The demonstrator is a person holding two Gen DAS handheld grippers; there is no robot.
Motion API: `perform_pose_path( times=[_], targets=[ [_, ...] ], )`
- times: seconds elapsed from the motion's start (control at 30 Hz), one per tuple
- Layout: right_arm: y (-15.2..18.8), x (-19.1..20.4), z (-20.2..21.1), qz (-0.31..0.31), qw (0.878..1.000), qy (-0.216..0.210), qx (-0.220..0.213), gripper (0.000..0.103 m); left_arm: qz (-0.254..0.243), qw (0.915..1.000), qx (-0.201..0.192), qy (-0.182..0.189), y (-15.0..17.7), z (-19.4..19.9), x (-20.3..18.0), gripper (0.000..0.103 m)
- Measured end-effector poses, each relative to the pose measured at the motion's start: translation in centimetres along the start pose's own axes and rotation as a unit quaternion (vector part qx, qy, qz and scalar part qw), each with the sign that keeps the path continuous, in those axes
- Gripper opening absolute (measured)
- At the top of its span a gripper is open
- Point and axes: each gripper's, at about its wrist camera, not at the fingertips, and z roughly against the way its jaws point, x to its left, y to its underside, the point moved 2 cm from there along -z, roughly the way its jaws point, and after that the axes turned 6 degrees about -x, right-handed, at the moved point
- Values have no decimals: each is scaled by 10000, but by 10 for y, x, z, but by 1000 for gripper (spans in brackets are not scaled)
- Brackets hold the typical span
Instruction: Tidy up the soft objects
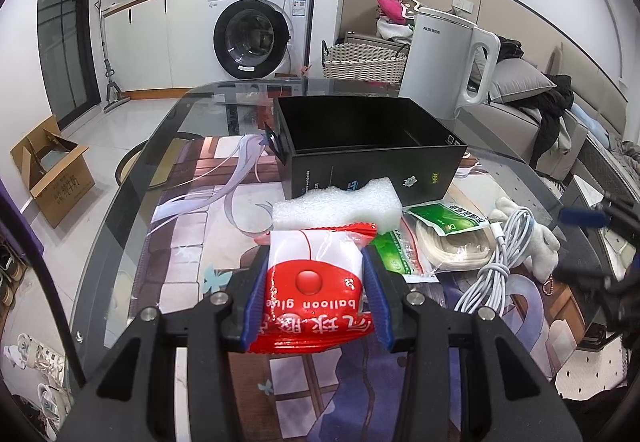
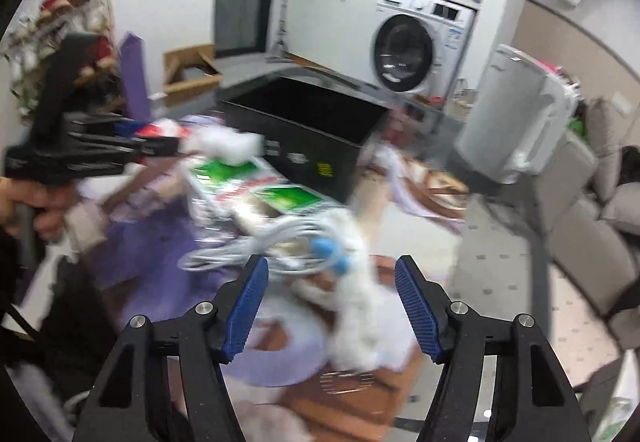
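Note:
My left gripper (image 1: 316, 274) is shut on a red and white balloon glue packet (image 1: 316, 282) and holds it above the printed mat. Ahead lie a white foam block (image 1: 336, 208), green-labelled bags (image 1: 448, 234), a coiled white cable (image 1: 496, 266) and a white plush toy (image 1: 536, 238). The open black box (image 1: 368, 146) stands behind them. My right gripper (image 2: 332, 290) is open and empty above the white plush toy (image 2: 356, 302) and the cable (image 2: 256, 246). The right wrist view is blurred. The left gripper (image 2: 160, 140) and the black box (image 2: 304, 126) show there too.
A white kettle (image 1: 448, 62) stands behind the box on the glass table (image 1: 120, 242). A sofa with cushions (image 1: 520, 90) is at the right. A washing machine (image 1: 260, 30), a wicker basket (image 1: 360, 60) and a cardboard box (image 1: 52, 166) are on the floor beyond.

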Motion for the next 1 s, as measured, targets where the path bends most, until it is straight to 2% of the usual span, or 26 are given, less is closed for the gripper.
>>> perform_pose_path(
  times=[0.07, 0.27, 0.33, 0.4, 0.53, 0.73, 0.8, 0.9, 0.97, 1.0],
  targets=[
    [0, 9, -3, -13, 9999, -153, -19, 67, -3, 10000, -16, 1, 0, 1, 0, 43],
    [-26, 10, -19, 5, 9999, 40, -105, 67, 20, 10000, -57, -18, 0, 4, 2, 43],
    [-39, 9, -31, 103, 9999, -7, 28, 67, 34, 10000, -60, -24, 0, 4, 3, 43],
    [-50, 15, -49, 487, 9985, -95, 238, 67, 52, 10000, -54, -33, 0, 4, 4, 43],
    [-52, 28, -67, 1056, 9926, -222, 551, 67, 94, 9999, -52, -46, 0, 3, 8, 43],
    [-50, 30, -107, 1341, 9859, 91, 995, 66, 119, 9999, -22, -49, 1, 1, 11, 43],
    [-51, 32, -112, 1444, 9842, 161, 1008, 57, 126, 9999, -17, -65, 1, 0, 12, 43],
    [-51, 38, -116, 1627, 9817, 173, 975, 38, 153, 9999, -9, -72, 1, -2, 14, 43],
    [-50, 42, -117, 1773, 9792, 290, 939, 18, 150, 9999, -12, -63, 1, -2, 13, 43],
    [-49, 43, -115, 1813, 9788, 358, 878, 17, 150, 9999, -9, -62, 1, -3, 13, 43]
  ],
)
